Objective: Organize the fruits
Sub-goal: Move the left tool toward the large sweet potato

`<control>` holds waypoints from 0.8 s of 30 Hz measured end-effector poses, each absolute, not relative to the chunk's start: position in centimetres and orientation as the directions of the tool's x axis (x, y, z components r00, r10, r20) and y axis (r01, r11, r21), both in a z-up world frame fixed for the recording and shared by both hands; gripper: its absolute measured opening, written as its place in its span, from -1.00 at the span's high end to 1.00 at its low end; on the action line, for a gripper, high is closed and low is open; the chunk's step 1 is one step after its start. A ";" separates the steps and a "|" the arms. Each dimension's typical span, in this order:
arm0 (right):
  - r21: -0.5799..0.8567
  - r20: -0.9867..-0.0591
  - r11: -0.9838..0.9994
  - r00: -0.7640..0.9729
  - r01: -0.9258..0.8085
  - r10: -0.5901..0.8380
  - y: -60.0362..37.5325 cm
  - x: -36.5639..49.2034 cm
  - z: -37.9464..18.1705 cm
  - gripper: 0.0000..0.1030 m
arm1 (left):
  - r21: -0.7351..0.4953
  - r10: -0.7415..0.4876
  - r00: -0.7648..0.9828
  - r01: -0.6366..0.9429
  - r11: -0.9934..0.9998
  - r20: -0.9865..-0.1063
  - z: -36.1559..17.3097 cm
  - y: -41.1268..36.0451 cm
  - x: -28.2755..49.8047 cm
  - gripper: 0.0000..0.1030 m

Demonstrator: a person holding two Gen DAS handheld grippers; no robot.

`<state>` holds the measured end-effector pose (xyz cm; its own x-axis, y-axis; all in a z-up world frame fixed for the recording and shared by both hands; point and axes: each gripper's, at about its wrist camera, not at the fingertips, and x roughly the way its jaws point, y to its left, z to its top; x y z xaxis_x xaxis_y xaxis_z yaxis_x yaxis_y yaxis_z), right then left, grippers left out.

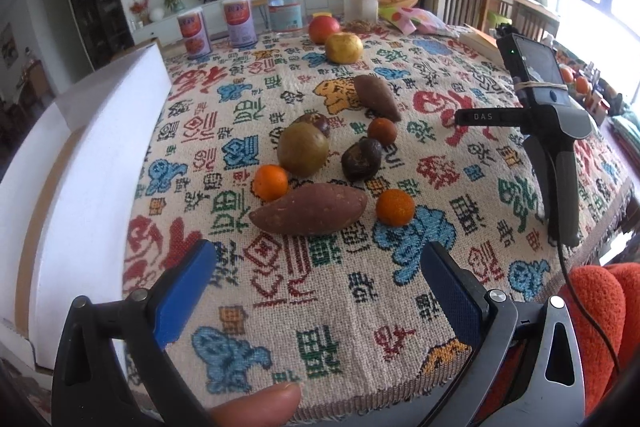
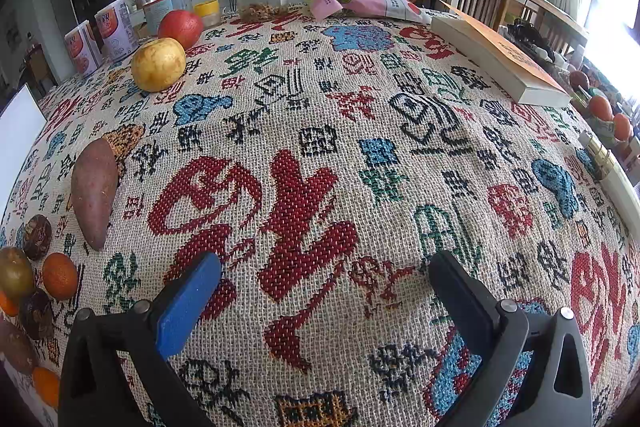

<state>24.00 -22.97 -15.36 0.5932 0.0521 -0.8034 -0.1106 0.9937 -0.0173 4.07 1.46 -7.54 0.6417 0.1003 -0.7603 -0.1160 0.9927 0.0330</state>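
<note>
From the left wrist view, the left gripper (image 1: 316,263) stands wide apart at the bottom of the frame, holding nothing, above the patterned tablecloth (image 1: 460,155). Just beyond it lie a sweet potato (image 1: 308,209), small oranges (image 1: 395,207) and a green fruit (image 1: 303,147); the white box (image 1: 80,163) fills the left side.

From the right wrist view, the right gripper (image 2: 324,277) is equally spread and empty over bare cloth, with the fruits at the left edge.

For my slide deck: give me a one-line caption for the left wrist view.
Open left claw hovers before a sweet potato, tangerines and other fruit on a patterned tablecloth.
</note>
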 end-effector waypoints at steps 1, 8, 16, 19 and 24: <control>-0.017 -0.803 0.994 0.593 -0.111 0.052 -23.0 24.0 -15.4 -1.00 | 0.024 0.098 0.636 -0.125 0.992 -0.766 -7.7 1.8 4.1 -0.98; -0.017 -0.803 0.994 0.593 -0.111 0.052 -23.0 24.0 -15.4 -1.00 | 0.022 0.106 0.652 -0.135 0.991 -0.751 -7.2 2.1 3.8 -0.98; -0.017 -0.803 0.994 0.593 -0.111 0.052 -23.0 24.0 -15.4 -1.00 | 0.037 0.143 0.640 -0.176 0.984 -0.755 -7.5 3.5 3.9 -0.98; -0.017 -0.803 0.994 0.593 -0.111 0.052 -23.0 24.0 -15.4 -1.00 | 0.031 0.145 0.640 -0.185 0.982 -0.755 -7.6 4.5 3.7 -0.98; -0.017 -0.803 0.994 0.594 -0.111 0.052 -23.0 24.0 -15.4 -1.00 | -0.041 0.057 0.600 -0.149 0.988 -0.798 -9.7 5.9 4.6 -0.98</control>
